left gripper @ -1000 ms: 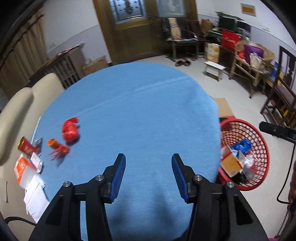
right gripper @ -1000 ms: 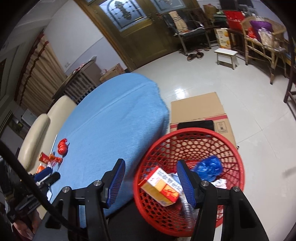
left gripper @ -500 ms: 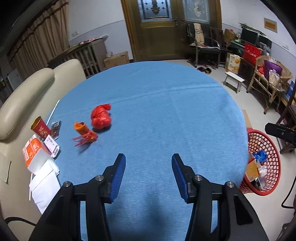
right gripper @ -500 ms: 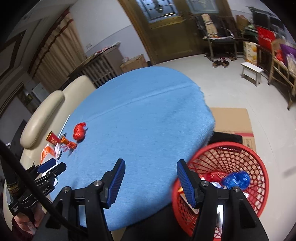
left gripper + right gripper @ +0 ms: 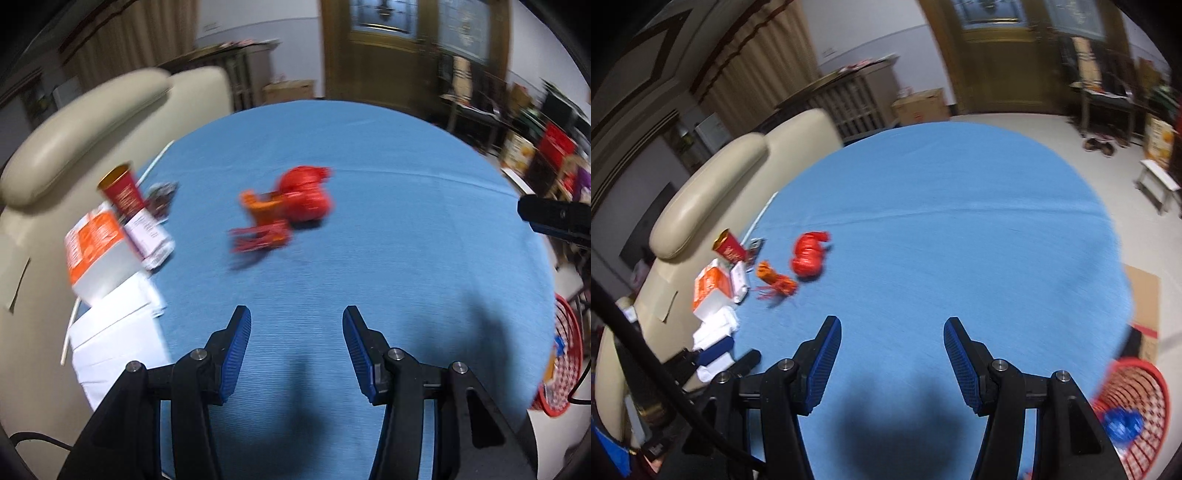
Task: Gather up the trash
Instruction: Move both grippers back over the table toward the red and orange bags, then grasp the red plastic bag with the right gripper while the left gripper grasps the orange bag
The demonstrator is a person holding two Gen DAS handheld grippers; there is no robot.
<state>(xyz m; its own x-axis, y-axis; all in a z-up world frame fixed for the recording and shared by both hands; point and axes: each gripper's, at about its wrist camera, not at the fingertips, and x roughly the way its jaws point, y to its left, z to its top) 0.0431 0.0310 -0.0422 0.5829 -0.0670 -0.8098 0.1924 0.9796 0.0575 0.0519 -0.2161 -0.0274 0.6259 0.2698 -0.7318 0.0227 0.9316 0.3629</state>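
A crumpled red wrapper [image 5: 304, 194] and an orange shredded wrapper [image 5: 264, 221] lie on the round blue table [image 5: 369, 258], ahead of my open, empty left gripper [image 5: 296, 341]. Both show in the right wrist view, red wrapper [image 5: 809, 254] and orange wrapper [image 5: 775, 282], far left of my open, empty right gripper [image 5: 892, 349]. A red cup [image 5: 122, 188], an orange-white box [image 5: 96, 251], a small packet [image 5: 147, 232] and white paper [image 5: 118, 343] sit at the table's left edge. The red mesh basket [image 5: 1134, 417] with trash stands on the floor at right.
A cream sofa [image 5: 92, 110] runs along the table's left side. Flattened cardboard [image 5: 1145, 299] lies on the floor beside the basket [image 5: 565, 354]. Chairs, shelves and a wooden door [image 5: 406, 48] stand at the back of the room.
Both grippers have swung left, away from the basket and over the table. The red and orange wrappers now sit nearer the centre of the left wrist view. Both grippers stay open.
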